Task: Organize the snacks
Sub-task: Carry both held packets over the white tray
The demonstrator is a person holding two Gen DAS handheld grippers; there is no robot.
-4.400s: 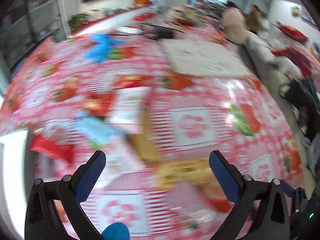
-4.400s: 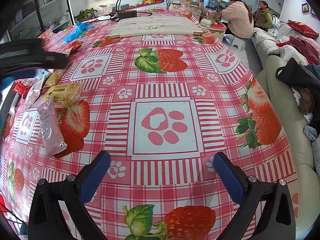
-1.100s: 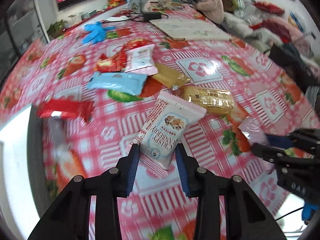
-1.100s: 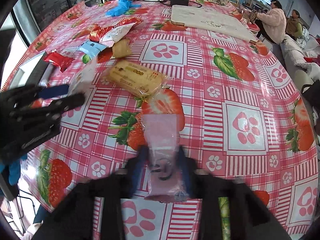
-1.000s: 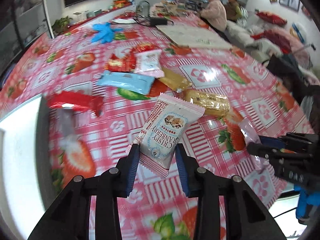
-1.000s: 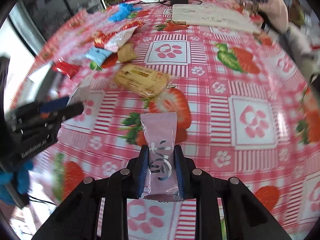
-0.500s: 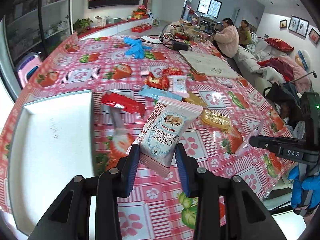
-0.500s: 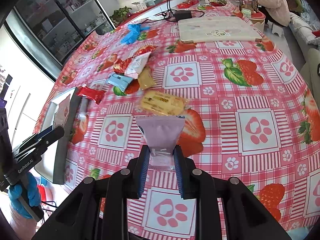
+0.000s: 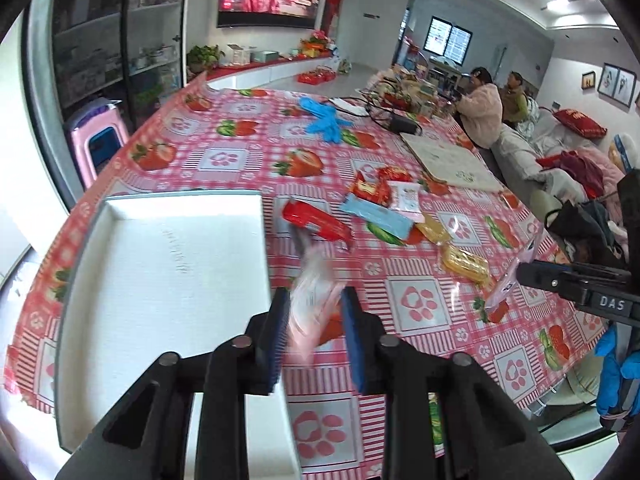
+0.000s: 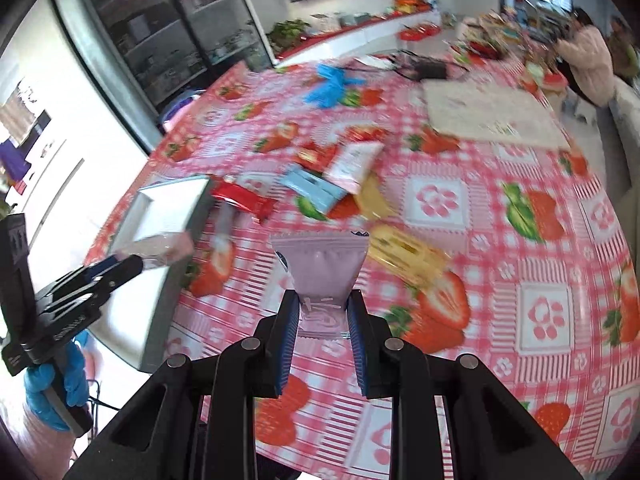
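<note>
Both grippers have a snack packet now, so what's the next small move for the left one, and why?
Probably carry the left gripper sideways over the white tray beside it. Its jaws are closing with the blurred pink-white packet between them, above the tablecloth just past the tray's edge. The right gripper holds a lilac packet.

"DAS" in white letters on the right gripper [image 9: 520, 270].
</note>
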